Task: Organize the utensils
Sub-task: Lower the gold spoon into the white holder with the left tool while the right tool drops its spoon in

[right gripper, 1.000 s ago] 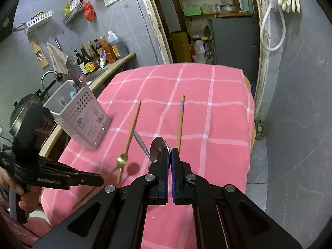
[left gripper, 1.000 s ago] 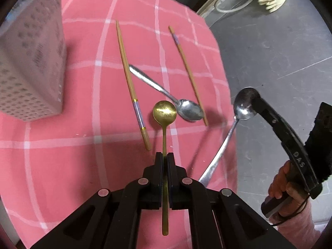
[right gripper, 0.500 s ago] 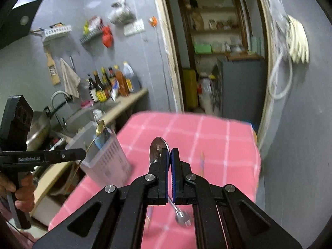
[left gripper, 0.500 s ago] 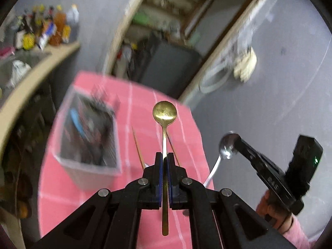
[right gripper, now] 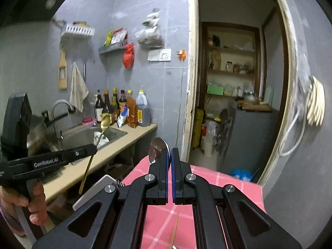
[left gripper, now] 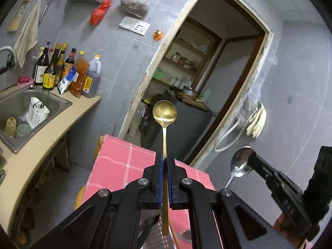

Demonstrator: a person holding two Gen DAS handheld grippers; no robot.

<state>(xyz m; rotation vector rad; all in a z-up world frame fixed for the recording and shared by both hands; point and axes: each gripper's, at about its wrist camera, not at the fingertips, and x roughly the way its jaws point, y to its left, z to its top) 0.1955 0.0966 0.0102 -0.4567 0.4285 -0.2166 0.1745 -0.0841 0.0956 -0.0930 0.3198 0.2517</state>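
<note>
My left gripper (left gripper: 165,159) is shut on a gold spoon (left gripper: 164,114), held upright with its bowl up, high above the pink checked table (left gripper: 120,159). It also shows in the right wrist view (right gripper: 94,149) with the gold spoon (right gripper: 104,122). My right gripper (right gripper: 170,155) is shut on a silver spoon (right gripper: 155,149), bowl up; this spoon also shows in the left wrist view (left gripper: 240,161). The grey perforated utensil holder's rim (right gripper: 99,186) peeks out beside the right gripper. A wooden chopstick (right gripper: 174,230) lies on the table below.
A counter with a steel sink (left gripper: 22,103) and several sauce bottles (left gripper: 62,70) runs along the left wall. An open doorway (right gripper: 234,95) with shelves lies ahead. White gloves and a hose (right gripper: 315,101) hang on the right wall.
Both grippers have tilted and risen from the table, each carrying its spoon. The views now face the wall and doorway instead of the tabletop.
</note>
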